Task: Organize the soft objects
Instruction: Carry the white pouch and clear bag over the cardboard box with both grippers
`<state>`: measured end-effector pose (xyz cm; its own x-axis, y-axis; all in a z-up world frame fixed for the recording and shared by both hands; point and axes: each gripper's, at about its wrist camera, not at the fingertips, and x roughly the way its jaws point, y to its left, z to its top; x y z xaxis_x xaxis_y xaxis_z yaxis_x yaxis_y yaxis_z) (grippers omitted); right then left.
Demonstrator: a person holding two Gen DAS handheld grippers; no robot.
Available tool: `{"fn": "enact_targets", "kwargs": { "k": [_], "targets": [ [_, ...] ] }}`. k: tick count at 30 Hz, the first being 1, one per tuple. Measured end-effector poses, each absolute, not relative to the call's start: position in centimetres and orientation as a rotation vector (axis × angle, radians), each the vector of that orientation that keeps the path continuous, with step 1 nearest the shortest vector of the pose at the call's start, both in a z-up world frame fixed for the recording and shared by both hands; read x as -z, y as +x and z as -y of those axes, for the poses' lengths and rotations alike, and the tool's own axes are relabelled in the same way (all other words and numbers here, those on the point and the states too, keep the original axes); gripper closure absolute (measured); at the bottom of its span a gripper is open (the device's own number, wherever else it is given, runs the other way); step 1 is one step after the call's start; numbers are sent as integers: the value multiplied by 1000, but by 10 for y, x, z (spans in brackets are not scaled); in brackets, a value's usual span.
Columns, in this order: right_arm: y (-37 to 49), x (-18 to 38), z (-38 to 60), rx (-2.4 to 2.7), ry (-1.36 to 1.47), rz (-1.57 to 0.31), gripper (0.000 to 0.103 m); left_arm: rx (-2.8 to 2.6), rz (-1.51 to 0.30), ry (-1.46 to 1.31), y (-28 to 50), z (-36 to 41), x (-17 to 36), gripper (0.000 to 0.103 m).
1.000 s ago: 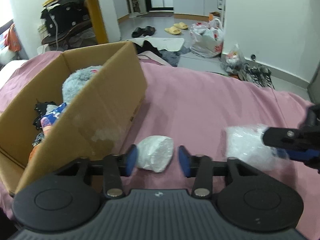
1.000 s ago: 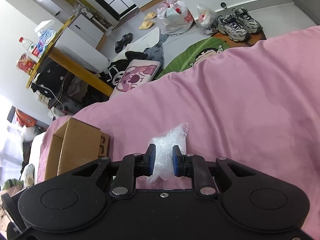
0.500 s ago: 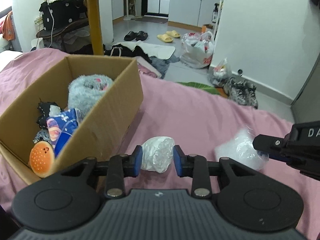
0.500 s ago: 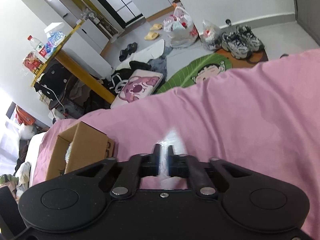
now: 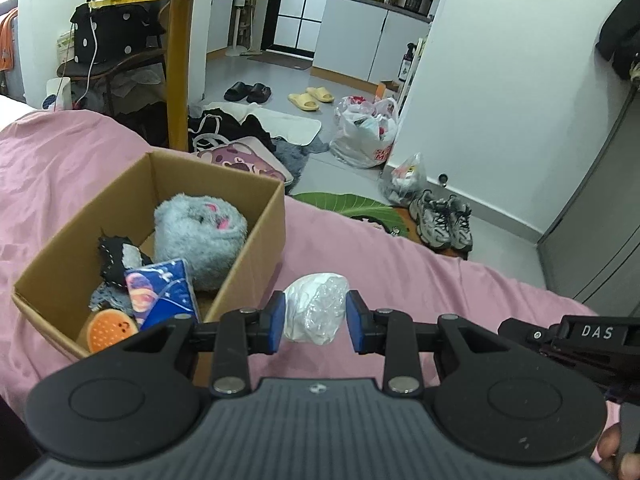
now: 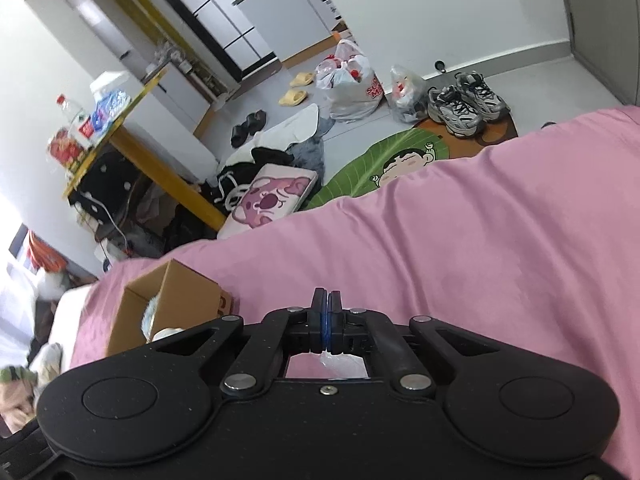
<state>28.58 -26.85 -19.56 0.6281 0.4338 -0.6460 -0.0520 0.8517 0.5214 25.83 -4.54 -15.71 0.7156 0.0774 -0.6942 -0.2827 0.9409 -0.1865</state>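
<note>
Both grippers have risen off the pink bedspread (image 5: 400, 276). Left gripper (image 5: 316, 322) pinches a white plastic-wrapped bundle (image 5: 314, 308); the cardboard box (image 5: 256, 236) lies immediately left. Right gripper (image 6: 327, 326) is pressed together on a thin clear bag (image 6: 334, 364), farther from the box.

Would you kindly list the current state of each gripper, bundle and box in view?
Left gripper: shut on plastic-wrapped bundle, lifted.
Right gripper: shut on clear plastic bag, pinched thin.
Cardboard box: open, partly filled.
Grey plush: inside box.
</note>
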Motion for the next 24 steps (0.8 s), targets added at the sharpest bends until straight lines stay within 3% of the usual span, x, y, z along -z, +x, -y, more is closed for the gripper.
{"fn": "enact_targets", "kwargs": {
  "k": [11,12,14,15,16,24],
  "targets": [
    [291,206,264,-244,494,-893,102,-211,-712,-360,244,8,135,72],
    [292,207,262,-230,477,-905,98,-213,-710,-366,244,5,134,72],
    [291,208,262,-186,454,-930,74,-214,-704,-379,243,-2,130,72],
    [289,208,263,-174,453,-940,42,-214,-700,-384,243,-6,128,72],
    [286,207,262,-166,448,-936,19,-214,-695,-389,242,-10,127,72],
    [284,237,226,-167,292,-1122,17,-213,-695,-436,244,-36,123,72]
  ]
}}
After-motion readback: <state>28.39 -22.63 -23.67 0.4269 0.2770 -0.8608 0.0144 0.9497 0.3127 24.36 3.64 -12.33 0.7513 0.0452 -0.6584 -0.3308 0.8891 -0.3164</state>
